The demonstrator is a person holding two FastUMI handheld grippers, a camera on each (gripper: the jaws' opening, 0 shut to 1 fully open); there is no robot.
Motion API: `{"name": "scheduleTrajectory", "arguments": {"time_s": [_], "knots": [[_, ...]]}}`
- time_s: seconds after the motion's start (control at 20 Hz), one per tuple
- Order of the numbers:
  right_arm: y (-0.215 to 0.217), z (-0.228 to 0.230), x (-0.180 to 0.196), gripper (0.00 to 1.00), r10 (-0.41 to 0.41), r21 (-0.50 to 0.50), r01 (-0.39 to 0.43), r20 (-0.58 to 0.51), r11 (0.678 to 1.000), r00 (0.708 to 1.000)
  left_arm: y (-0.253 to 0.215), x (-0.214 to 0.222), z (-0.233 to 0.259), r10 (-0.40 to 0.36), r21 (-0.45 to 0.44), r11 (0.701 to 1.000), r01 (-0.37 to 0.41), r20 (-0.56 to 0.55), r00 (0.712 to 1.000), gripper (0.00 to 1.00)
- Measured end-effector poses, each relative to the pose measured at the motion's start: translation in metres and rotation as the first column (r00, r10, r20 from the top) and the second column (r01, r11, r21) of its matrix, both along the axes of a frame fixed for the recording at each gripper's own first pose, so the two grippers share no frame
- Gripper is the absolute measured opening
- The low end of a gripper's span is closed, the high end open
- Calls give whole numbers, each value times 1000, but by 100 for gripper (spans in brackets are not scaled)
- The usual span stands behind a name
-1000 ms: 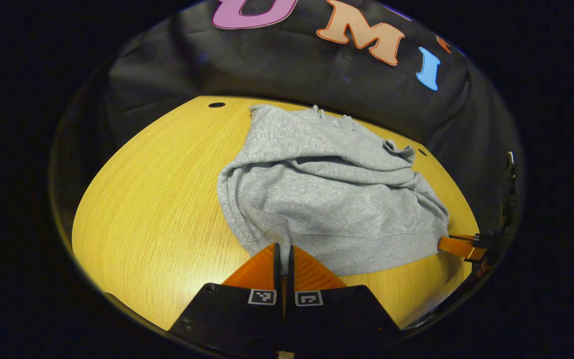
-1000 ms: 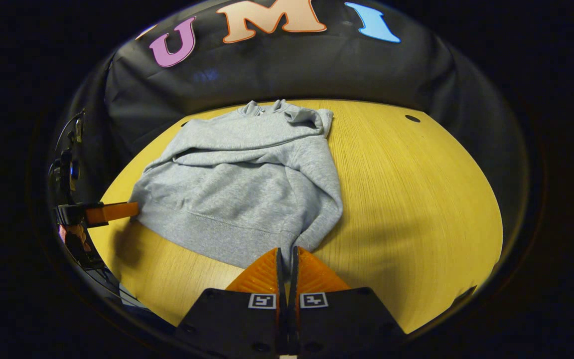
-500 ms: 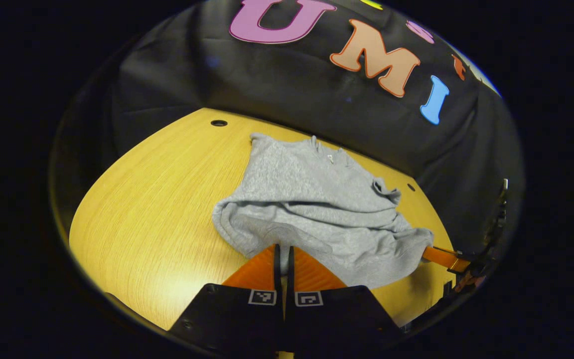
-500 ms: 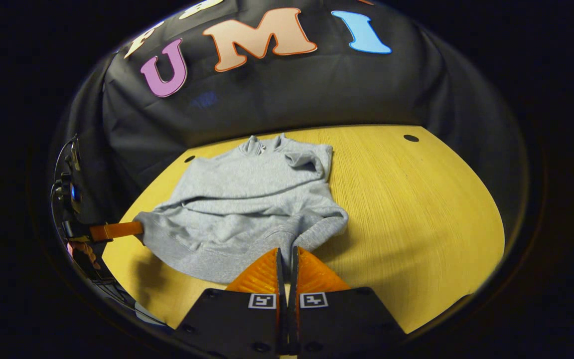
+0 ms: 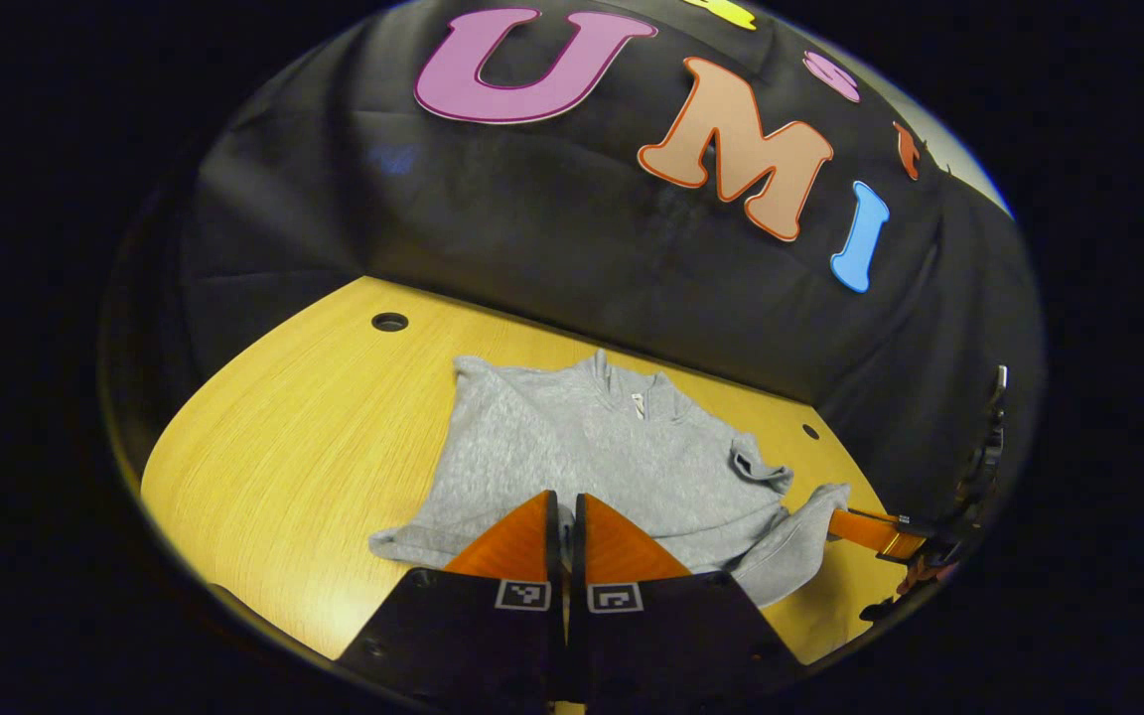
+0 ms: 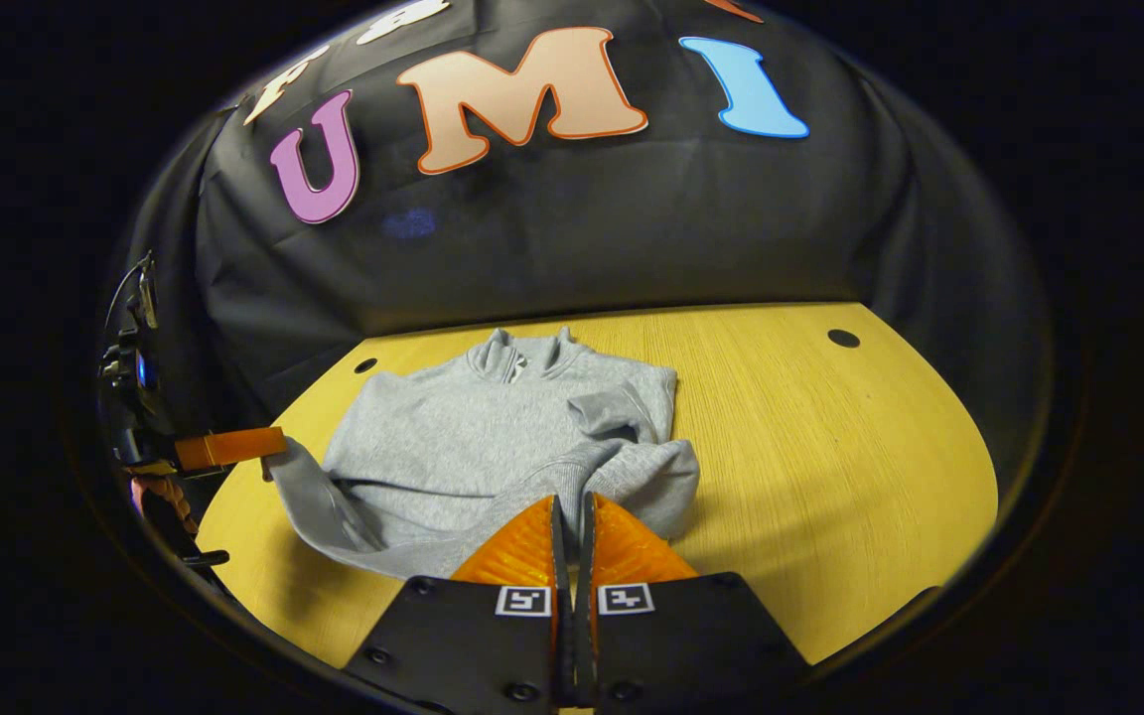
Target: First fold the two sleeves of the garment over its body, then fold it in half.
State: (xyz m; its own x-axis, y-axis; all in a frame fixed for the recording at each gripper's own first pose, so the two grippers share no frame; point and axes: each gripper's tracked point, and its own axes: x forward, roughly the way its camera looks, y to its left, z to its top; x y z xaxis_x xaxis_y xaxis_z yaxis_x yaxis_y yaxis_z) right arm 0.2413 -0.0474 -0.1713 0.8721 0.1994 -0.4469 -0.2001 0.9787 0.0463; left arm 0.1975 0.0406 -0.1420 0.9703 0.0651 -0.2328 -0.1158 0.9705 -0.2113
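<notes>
Nothing here can be read, and the small tag [image 5: 638,401] at the sweatshirt's [image 5: 572,457] collar is too tiny.

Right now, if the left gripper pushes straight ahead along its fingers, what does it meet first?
Likely the grey sweatshirt itself: the left gripper seems shut on its hem, with the body and collar lying directly ahead.

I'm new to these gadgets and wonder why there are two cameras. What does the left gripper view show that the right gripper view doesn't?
Left gripper view: the right gripper from the side, pinching a raised hem corner of the grey sweatshirt, and bare table on the picture's left. Right gripper view: the left gripper from the side with the hand holding it, pinching the other hem corner, and bare table on the right. Both: the sweatshirt on the wooden table, collar farthest away, and each camera's own closed fingers at the bottom.
</notes>
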Motion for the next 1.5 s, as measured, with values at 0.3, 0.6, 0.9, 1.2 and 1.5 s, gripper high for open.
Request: {"name": "scheduleTrajectory", "arguments": {"time_s": [0.3, 0.6, 0.9, 1.2, 1.5], "knots": [[15, -13, 49, 3, -7, 12, 7, -28, 1000, 1000, 16, 55, -15, 24, 45, 999, -23, -23, 999, 0], [20, -39, 79, 3, -11, 10, 12, -96, 1000, 995, 26, 78, -35, 47, 55, 997, -44, -57, 997, 0], [23, -56, 89, 13, 12, 44, -6, -139, 999, 990, 30, 84, -47, 60, 24, 998, -58, -71, 996, 0], [45, -40, 80, 77, 75, 78, -65, -132, 995, 988, 35, 80, -34, 66, 129, 990, -55, -83, 994, 16], [47, 13, 64, 98, 68, 33, -68, 6, 997, 998, 46, 49, 28, 107, 186, 977, -107, 14, 994, 94]]}}
